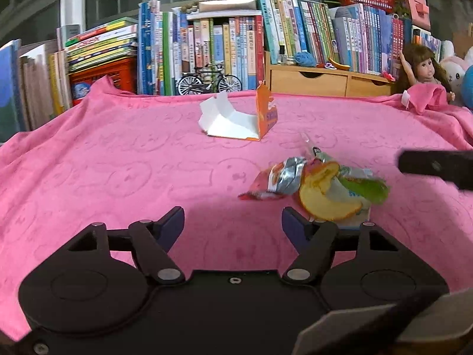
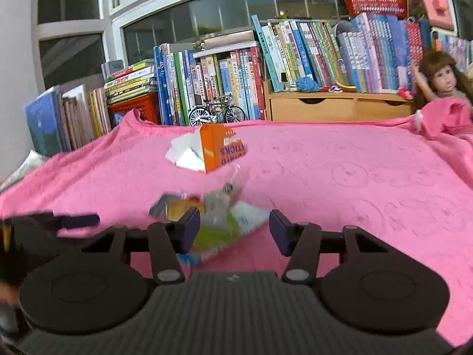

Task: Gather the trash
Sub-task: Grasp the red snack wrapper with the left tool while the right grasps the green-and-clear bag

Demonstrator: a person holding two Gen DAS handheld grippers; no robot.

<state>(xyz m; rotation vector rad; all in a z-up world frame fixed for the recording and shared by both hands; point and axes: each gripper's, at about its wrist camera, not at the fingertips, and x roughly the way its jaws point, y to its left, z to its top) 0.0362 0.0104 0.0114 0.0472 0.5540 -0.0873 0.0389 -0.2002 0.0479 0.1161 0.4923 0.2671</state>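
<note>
A heap of crumpled snack wrappers (image 1: pixel 319 186), silver, orange, yellow and green, lies on the pink cloth (image 1: pixel 118 162). My left gripper (image 1: pixel 233 222) is open just left of the heap, nothing between its fingers. In the right wrist view the wrappers (image 2: pixel 218 224) lie between the open fingers of my right gripper (image 2: pixel 234 227), nearer the left finger. A torn orange and white carton (image 1: pixel 239 118) rests farther back on the cloth, also seen as the carton (image 2: pixel 207 151) in the right wrist view. One finger of the right gripper (image 1: pixel 437 165) shows at the right edge.
Rows of books (image 1: pixel 207 47), a red crate (image 1: pixel 106 77), a model bicycle (image 1: pixel 210 82) and a wooden drawer unit (image 1: pixel 325 80) line the back edge. A doll (image 1: pixel 425 71) and plush toys sit at the back right. Bare pink cloth (image 2: pixel 369 183) spreads right of the wrappers.
</note>
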